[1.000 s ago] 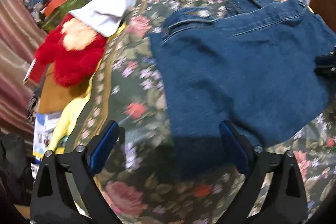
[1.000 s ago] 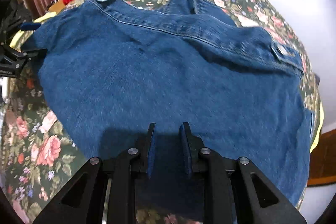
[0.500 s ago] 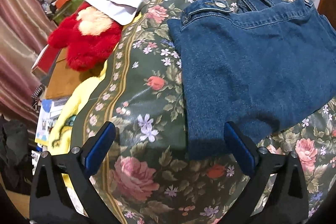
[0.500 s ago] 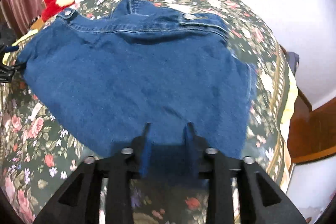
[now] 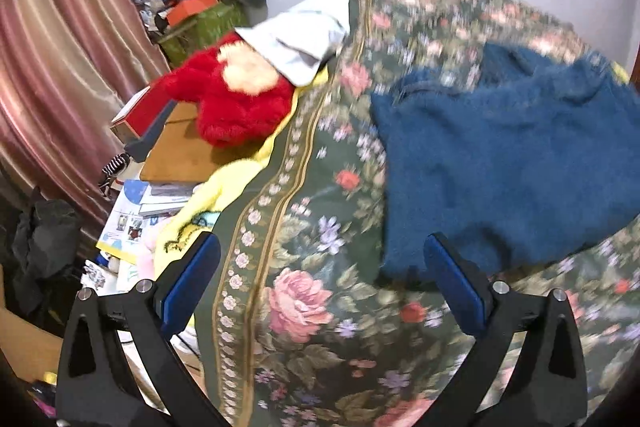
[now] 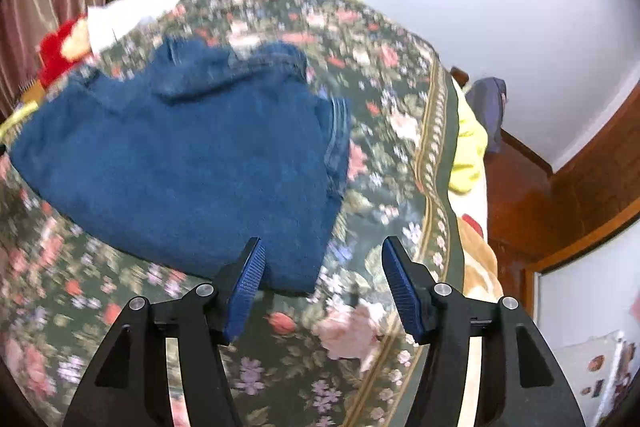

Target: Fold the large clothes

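Over by the curtain (image 5: 52, 39), a red plush toy (image 5: 236, 103) is lying beside the bed, and the floral bedspread (image 5: 304, 239) is spreading out under both claws. The left claw (image 5: 320, 287) is hanging with its jaws wide apart and nothing between them. The denim garment (image 5: 508, 167) is lying folded on the bedspread, its near corner just past that claw's right finger. The right claw (image 6: 322, 291) is opening its jaws, with nothing pinched; the garment's (image 6: 188, 163) near edge is showing beyond them. With both claws letting go, stiff denim could be springing open, undoing the fold. Its long axis is running across the bed, waistband or collar edge pointing toward the far wall.
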{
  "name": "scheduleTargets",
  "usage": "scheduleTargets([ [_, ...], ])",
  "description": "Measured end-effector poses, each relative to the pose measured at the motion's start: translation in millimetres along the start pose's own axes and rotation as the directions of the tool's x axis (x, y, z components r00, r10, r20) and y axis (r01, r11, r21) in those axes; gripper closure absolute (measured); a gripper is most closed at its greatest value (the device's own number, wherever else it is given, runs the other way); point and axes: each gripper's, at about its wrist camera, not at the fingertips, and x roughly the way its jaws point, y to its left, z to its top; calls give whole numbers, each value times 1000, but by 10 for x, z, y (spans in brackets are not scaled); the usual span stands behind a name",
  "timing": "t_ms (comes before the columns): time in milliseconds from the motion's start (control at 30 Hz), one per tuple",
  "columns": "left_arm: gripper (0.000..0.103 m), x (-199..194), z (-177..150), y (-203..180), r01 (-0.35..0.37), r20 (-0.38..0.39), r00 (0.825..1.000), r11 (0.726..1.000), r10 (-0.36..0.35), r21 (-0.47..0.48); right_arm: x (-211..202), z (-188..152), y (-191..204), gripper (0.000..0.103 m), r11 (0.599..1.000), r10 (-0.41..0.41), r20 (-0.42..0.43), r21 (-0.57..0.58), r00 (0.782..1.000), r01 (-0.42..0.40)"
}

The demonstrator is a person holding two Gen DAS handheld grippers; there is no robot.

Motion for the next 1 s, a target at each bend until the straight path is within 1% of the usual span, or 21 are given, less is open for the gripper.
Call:
scheduleTargets([
  [167, 0, -247, 61, -120, 87, 79, 994, 992, -81, -86, -256, 208, 182, 45, 999, 48, 92, 4, 995, -49],
  [200, 0, -272, 55, -142, 105, 87, 992, 989, -96, -108, -286, 265, 254, 42, 998, 62, 110, 2, 992, -62],
  [233, 0, -275, 47, -171, 135, 91, 988, 980, -122, -147, -314, 322, 331, 35, 997, 80, 125, -1, 989, -80],
  [267, 0, -257, 31, -193, 162, 86, 985, 970, -149, -179, -347, 366, 413, 30, 995, 101, 141, -2, 985, -101],
  [300, 0, -233, 13, -218, 187, 76, 982, 960, -175, -207, -358, 393, 470, 21, 994, 112, 150, -2, 982, -113],
  [333, 0, -166, -18, -247, 222, 54, 975, 943, -216, -249, -373, 420, 552, 14, 991, 129, 166, -3, 978, -130],
  [400, 0, -26, -85, -297, 265, 18, 962, 911, -273, -317, -369, 463, 725, 8, 988, 153, 188, -15, 970, -153],
  [500, 0, 212, -178, -384, 314, -49, 931, 861, -362, -399, -235, 521, 987, 7, 987, 159, 165, -61, 973, -150],
  [533, 3, 297, -229, -416, 338, -62, 913, 834, -402, -436, -132, 537, 1116, 7, 986, 153, 139, -92, 978, -141],
  [567, 4, 342, -263, -429, 349, -66, 903, 814, -425, -464, -38, 548, 1201, 7, 984, 146, 116, -115, 982, -133],
  [600, 4, 396, -301, -448, 361, -70, 890, 788, -451, -498, 58, 557, 1283, 7, 983, 138, 92, -136, 986, -125],
  [633, 4, 460, -334, -474, 379, -72, 871, 756, -487, -534, 163, 560, 1361, 7, 981, 129, 68, -155, 989, -117],
  [700, 4, 556, -360, -537, 411, -70, 838, 710, -542, -572, 390, 550, 1459, 7, 978, 108, 19, -183, 994, -103],
  [800, 5, 678, -370, -614, 440, -63, 801, 658, -595, -611, 677, 531, 1539, 7, 975, 93, -50, -200, 994, -101],
  [833, 5, 739, -369, -647, 453, -58, 785, 635, -617, -625, 775, 507, 1552, 7, 973, 93, -77, -203, 993, -107],
  [867, 5, 791, -367, -674, 458, -56, 775, 621, -630, -637, 843, 496, 1568, 7, 972, 95, -97, -204, 991, -114],
  [900, 6, 850, -356, -685, 455, -58, 771, 613, -634, -645, 929, 480, 1562, 7, 972, 108, -118, -197, 987, -130],
  [933, 8, 911, -358, -699, 449, -60, 771, 608, -635, -655, 965, 469, 1558, 7, 972, 121, -128, -188, 984, -144],
  [1000, 9, 995, -331, -720, 463, -42, 767, 598, -640, -654, 1023, 466, 1526, 6, 971, 152, -138, -164, 979, -174],
])
